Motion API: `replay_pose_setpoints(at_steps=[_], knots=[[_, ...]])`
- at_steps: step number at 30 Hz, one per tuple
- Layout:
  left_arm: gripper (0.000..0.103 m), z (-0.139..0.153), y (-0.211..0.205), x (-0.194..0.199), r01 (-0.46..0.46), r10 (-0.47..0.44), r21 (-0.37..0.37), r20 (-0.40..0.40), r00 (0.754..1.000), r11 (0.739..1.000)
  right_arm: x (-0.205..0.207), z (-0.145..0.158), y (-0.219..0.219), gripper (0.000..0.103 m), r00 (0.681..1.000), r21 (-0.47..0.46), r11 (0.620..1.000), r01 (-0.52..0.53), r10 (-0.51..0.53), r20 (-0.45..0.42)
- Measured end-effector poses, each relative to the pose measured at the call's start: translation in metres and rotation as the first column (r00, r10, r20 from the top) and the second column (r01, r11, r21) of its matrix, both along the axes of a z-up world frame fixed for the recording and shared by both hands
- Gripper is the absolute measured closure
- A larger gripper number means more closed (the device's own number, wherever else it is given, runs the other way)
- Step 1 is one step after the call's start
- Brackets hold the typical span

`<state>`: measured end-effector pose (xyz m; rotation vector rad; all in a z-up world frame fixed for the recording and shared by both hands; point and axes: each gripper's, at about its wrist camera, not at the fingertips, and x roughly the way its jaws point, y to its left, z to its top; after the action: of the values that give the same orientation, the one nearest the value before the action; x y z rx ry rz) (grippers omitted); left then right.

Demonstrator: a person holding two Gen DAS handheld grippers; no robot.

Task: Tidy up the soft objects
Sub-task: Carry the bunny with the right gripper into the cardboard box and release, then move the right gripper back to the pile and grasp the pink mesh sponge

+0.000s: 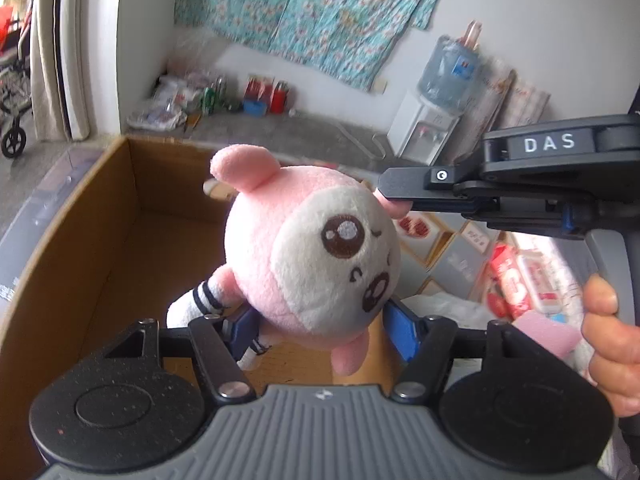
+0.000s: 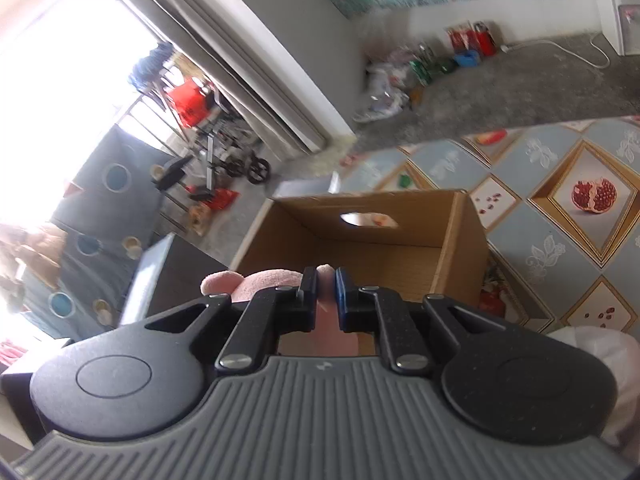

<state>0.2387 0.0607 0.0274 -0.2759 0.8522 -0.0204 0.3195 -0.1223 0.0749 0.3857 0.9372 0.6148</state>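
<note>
Two grippers share one plush (image 1: 316, 248). The left gripper (image 1: 320, 330), jaws part-spread, pinches the toy's lower body from both sides, likely to bear its weight. The right gripper (image 2: 327, 294), pressed nearly together, nips one pink ear, seen at 3 o'clock of the head in the left view, probably to steady it. An open box (image 2: 460, 232) lies beyond the toy, toward 12 o'clock, and looks like its destination.

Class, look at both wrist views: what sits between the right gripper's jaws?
A pink ear of the plush toy, pinched in the right gripper; both views show it.
</note>
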Motion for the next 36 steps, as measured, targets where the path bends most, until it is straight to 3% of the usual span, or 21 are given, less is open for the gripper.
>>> replay_pose_setpoints(at_steps=[5, 9, 17, 21, 24, 27, 30, 32, 34, 36], knots=[[0.032, -0.033, 0.009, 0.013, -0.003, 0.003, 0.003, -0.075, 0.997, 1.0, 0.04, -0.05, 0.013, 0.095, 0.997, -0.116, 0.993, 0.006, -0.014, -0.07], [0.032, -0.042, 0.016, 0.011, -0.007, 0.006, -0.001, -0.092, 0.996, 1.0, 0.055, -0.065, 0.024, 0.095, 1.0, -0.218, 0.976, 0.0, -0.003, -0.014], [0.032, -0.038, 0.019, -0.006, -0.025, 0.026, 0.013, -0.063, 0.998, 1.0, 0.073, -0.051, 0.024, 0.097, 0.996, -0.262, 0.964, 0.053, -0.031, 0.088], [0.031, -0.035, 0.017, -0.009, -0.035, 0.037, 0.036, -0.046, 0.998, 0.999, 0.075, -0.048, 0.027, 0.096, 0.986, -0.334, 0.939, 0.083, -0.028, 0.165], [0.031, -0.033, 0.016, -0.012, -0.035, 0.037, 0.037, -0.045, 0.998, 0.999, 0.075, -0.05, 0.022, 0.094, 0.989, -0.315, 0.945, 0.087, -0.044, 0.14], [0.031, -0.026, 0.014, -0.018, -0.027, 0.028, 0.046, -0.028, 0.999, 0.999, 0.063, -0.037, 0.005, 0.093, 0.988, -0.235, 0.967, 0.097, -0.065, 0.141], [0.029, -0.015, 0.009, -0.032, -0.014, 0.013, 0.062, 0.01, 1.0, 0.998, 0.035, -0.013, -0.022, 0.084, 0.985, -0.147, 0.983, 0.108, -0.085, 0.151], [0.026, -0.007, 0.002, -0.044, 0.006, -0.009, 0.076, 0.045, 0.999, 0.997, 0.008, 0.004, -0.046, 0.063, 0.982, -0.108, 0.988, 0.111, -0.093, 0.163], [0.025, 0.001, -0.007, -0.056, 0.032, -0.039, 0.093, 0.078, 0.996, 0.995, -0.024, 0.022, -0.072, 0.053, 0.975, -0.084, 0.988, 0.127, -0.109, 0.192], [0.025, 0.009, -0.018, -0.068, 0.061, -0.072, 0.105, 0.104, 0.992, 0.993, -0.058, 0.037, -0.099, 0.049, 0.964, -0.092, 0.983, 0.161, -0.137, 0.228]])
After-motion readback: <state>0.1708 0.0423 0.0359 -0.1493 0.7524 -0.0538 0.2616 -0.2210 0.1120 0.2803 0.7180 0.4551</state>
